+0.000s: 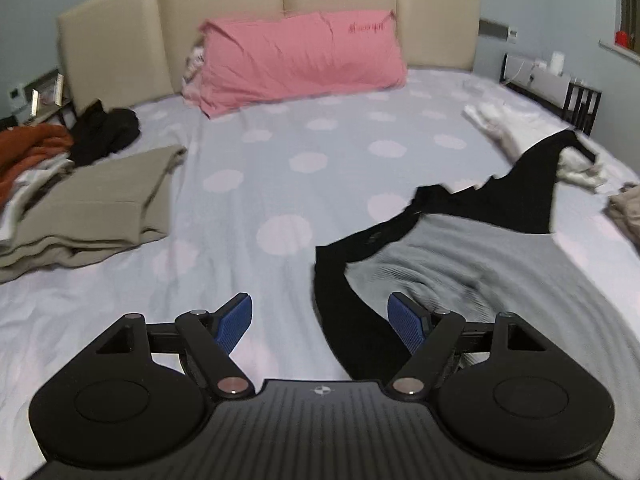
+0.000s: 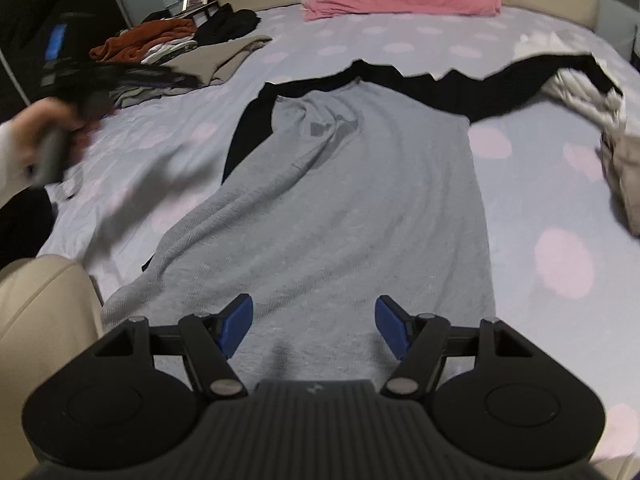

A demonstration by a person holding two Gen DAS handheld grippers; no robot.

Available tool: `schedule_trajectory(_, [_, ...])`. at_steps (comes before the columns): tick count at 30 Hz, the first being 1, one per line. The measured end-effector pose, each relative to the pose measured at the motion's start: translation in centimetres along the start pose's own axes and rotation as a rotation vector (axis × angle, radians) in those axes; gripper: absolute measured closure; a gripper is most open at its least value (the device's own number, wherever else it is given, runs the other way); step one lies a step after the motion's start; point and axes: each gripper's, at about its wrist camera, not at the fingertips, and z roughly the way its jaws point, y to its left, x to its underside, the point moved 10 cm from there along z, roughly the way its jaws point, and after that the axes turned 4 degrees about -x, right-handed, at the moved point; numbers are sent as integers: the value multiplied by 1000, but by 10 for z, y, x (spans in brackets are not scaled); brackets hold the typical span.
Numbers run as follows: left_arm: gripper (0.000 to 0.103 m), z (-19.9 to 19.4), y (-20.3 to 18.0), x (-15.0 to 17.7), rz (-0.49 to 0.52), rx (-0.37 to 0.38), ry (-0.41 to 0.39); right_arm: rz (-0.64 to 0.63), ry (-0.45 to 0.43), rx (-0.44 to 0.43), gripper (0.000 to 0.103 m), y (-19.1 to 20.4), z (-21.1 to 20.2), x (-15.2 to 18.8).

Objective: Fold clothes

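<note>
A grey shirt with black sleeves (image 2: pixel 340 200) lies spread flat on the bed, its collar toward the headboard. Its left sleeve is folded in along the body; its right sleeve (image 2: pixel 520 84) stretches out to the right. My right gripper (image 2: pixel 314 326) is open and empty, just above the shirt's hem. My left gripper (image 1: pixel 322 326) is open and empty above the shirt's black left sleeve (image 1: pixel 352 332). In the right wrist view the left gripper (image 2: pixel 76 92) shows blurred at the left, held in a hand.
A folded beige garment (image 1: pixel 92 208) lies at the left, with an orange and black clothes pile (image 1: pixel 60 140) behind it. A pink pillow (image 1: pixel 300 60) leans on the headboard. White and beige clothes (image 2: pixel 592 108) lie at the right. A cream footboard corner (image 2: pixel 40 308) is near.
</note>
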Motion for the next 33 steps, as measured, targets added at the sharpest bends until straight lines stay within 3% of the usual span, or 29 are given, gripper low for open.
schedule_trajectory(4, [32,56,2,4,-3,-1,86,40,18,12,33,-11,7,3])
schedule_trajectory(10, [40,101,4,15,11,1,159,102,34,-5,33,-22,13,3])
schedule_trajectory(15, [42,104,13,14,-16,-12,144,69,36,-11,33,-16,16,1])
schedule_trajectory(19, [42,111,2,15,5,64,144,74,41,-37,33,-10,20,1])
schedule_trajectory(24, [71,116,-6,7,-24,127,139,88,50,-42,33,-9,26,4])
schedule_trajectory(28, [84,118,-9,6,-10,142,165,55,44,-39,33,-6,32,-3])
schedule_trajectory(30, [96,119,-7,5,-24,146,187,30,26,-30,33,-3,33,-10])
schedule_trajectory(33, [100,120,-8,3,-35,151,219,8,13,-38,33,6,36,-16])
